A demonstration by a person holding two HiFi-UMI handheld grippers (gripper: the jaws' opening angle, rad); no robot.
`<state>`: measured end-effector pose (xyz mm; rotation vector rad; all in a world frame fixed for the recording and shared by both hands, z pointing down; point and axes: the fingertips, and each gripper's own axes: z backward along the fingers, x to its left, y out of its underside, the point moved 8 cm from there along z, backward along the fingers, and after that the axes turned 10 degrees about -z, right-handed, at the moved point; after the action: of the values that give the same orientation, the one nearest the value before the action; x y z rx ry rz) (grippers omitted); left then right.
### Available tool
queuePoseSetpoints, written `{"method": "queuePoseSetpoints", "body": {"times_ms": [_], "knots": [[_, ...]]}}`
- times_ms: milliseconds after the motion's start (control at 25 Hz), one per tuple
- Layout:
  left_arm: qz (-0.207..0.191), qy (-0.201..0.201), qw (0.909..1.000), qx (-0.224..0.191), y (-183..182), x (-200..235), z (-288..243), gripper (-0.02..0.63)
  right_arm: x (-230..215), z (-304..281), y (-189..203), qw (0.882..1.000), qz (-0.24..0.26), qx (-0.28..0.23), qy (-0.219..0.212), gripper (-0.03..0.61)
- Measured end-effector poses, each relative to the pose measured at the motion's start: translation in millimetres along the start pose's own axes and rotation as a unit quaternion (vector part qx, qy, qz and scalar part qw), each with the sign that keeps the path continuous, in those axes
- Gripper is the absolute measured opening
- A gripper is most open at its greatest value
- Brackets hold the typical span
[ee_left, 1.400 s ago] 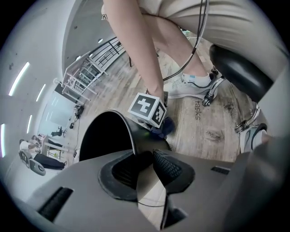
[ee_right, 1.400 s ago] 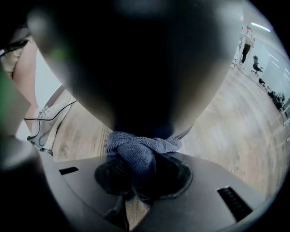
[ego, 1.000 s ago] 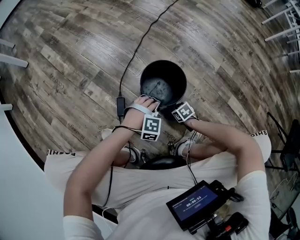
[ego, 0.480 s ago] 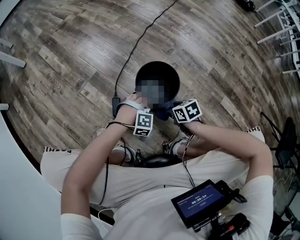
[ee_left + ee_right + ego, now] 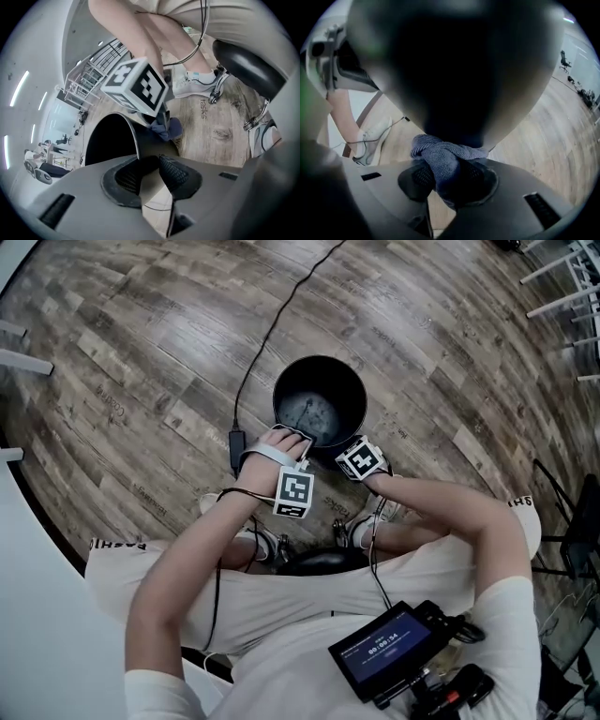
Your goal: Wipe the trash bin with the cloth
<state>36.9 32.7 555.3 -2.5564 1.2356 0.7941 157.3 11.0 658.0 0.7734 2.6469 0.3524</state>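
On our left gripper (image 5: 149, 176) the jaws, which have just been closing, pinch the trash bin (image 5: 349, 390) wall at its 7 o'clock rim. Our right gripper (image 5: 447, 177) has its jaws clamped on the blue cloth (image 5: 444, 157), which is pressed to the outer wall at 5 o'clock. The bin stands on the wood floor (image 5: 141, 334).

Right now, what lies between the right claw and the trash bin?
The blue-grey cloth, clamped in the right claw and bunched against the outer wall of the trash bin, as the right gripper view shows.
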Motion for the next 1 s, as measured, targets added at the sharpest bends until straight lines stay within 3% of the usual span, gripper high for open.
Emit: {"method": "queuePoseSetpoints", "body": {"times_ms": [240,440,680,800,1000], "knots": [[0.008,-0.007,0.9999,-0.009,-3,2,-2,0.121,-29,-69,23,0.999,0.024,0.025,0.035,0.097],[0.011,-0.007,0.9999,-0.011,-5,9,-6,0.121,-39,-81,24,0.999,-0.013,0.028,0.043,0.097],[0.034,-0.008,0.999,-0.027,-8,10,-1,0.121,-26,-36,25,0.998,-0.053,0.031,0.005,0.097],[0.028,-0.018,0.9992,-0.024,1,11,7,0.127,-4,4,24,0.997,-0.074,0.025,-0.022,0.097],[0.008,-0.006,0.9998,-0.014,3,8,9,0.141,38,75,3,0.99,-0.115,-0.035,-0.07,0.097]]}}
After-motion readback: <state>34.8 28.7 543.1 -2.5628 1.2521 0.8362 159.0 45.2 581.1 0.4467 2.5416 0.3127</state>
